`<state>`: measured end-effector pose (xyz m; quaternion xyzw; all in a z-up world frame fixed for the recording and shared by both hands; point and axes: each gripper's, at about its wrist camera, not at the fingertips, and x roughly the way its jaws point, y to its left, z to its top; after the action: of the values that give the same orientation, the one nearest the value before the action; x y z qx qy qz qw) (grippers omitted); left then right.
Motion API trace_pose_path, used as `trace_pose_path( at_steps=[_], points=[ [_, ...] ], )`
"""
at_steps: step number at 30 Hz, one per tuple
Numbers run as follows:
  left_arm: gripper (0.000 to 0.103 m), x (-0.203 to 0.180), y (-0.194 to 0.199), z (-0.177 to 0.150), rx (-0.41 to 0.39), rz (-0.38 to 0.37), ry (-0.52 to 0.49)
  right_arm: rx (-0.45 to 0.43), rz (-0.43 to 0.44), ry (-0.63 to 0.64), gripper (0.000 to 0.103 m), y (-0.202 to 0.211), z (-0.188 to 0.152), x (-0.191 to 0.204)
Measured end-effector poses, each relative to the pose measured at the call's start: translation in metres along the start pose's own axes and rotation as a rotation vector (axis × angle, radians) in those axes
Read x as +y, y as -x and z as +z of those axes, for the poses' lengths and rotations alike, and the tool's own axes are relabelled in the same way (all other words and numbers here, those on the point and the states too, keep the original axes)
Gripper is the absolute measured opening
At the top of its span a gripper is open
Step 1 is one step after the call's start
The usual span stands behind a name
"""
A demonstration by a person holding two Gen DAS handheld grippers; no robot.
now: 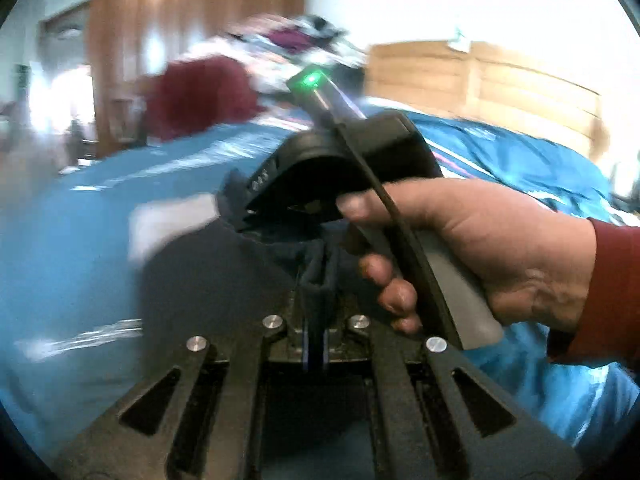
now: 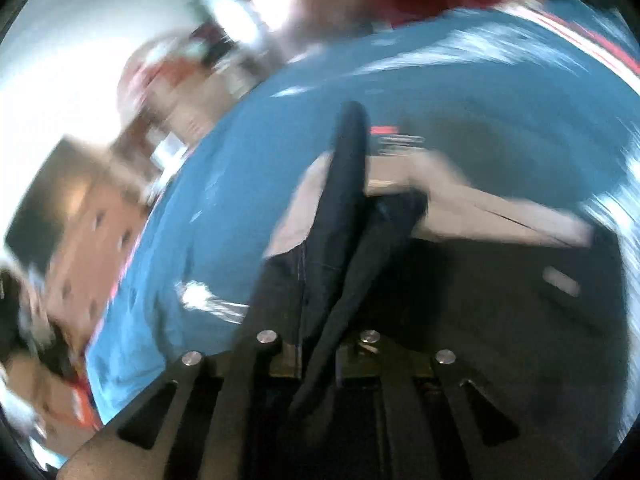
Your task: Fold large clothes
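Left wrist view: the left gripper (image 1: 316, 276) pinches a fold of the dark garment (image 1: 208, 280) above the blue bedspread (image 1: 72, 240); the right gripper (image 2: 320, 320) clamps the same cloth just beside it, so both edges hang level

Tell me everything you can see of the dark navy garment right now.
The dark navy garment looks like soft, matte woven cloth with a stitched seam. It is bunched into folds, pinched in the left claw and the right claw, both shut on it. Part hangs over the blue bedspread. Motion blur hides its full shape.
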<state>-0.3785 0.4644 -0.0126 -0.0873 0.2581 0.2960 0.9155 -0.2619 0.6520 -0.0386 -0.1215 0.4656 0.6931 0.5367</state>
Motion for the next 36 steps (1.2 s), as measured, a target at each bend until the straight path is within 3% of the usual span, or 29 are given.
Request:
trace_pose_path(
  at_steps=[3, 7, 14, 19, 21, 23, 25, 26, 28, 33, 36],
  points=[
    [0.003, -0.034, -0.038, 0.005, 0.068, -0.083, -0.016, 0.004, -0.005, -0.117, 0.008, 0.024, -0.010, -0.066],
    [0.003, -0.052, -0.058, 0.013, 0.108, -0.122, -0.024, 0.016, -0.002, -0.181, 0.008, 0.036, -0.020, -0.127],
    [0.003, -0.070, -0.082, 0.009, 0.157, -0.135, -0.045, 0.018, 0.044, -0.223, 0.008, 0.045, -0.022, -0.179],
    [0.013, -0.068, -0.107, -0.013, 0.274, -0.130, -0.050, 0.057, 0.053, -0.243, 0.008, 0.036, -0.035, -0.211],
    [0.013, -0.064, -0.082, -0.015, 0.269, -0.124, -0.068, 0.065, 0.080, -0.265, 0.008, 0.032, -0.041, -0.218],
    [0.021, -0.059, -0.046, -0.016, 0.229, -0.103, -0.084, 0.082, 0.130, -0.312, 0.013, 0.036, -0.046, -0.228],
    [0.042, -0.044, -0.001, -0.023, 0.165, -0.032, -0.075, 0.110, 0.148, -0.324, 0.024, 0.046, -0.052, -0.230],
    [0.045, -0.038, 0.011, -0.026, 0.152, -0.007, -0.062, 0.111, 0.154, -0.319, 0.030, 0.057, -0.057, -0.230],
    [0.047, -0.015, 0.039, -0.037, 0.140, 0.077, -0.020, 0.105, 0.186, -0.345, 0.046, 0.076, -0.070, -0.228],
    [0.048, 0.019, 0.057, -0.060, 0.179, 0.193, 0.028, 0.121, 0.197, -0.327, 0.053, 0.105, -0.105, -0.203],
    [0.048, 0.022, 0.042, -0.069, 0.221, 0.201, 0.022, 0.136, 0.174, -0.302, 0.054, 0.107, -0.122, -0.189]
  ],
)
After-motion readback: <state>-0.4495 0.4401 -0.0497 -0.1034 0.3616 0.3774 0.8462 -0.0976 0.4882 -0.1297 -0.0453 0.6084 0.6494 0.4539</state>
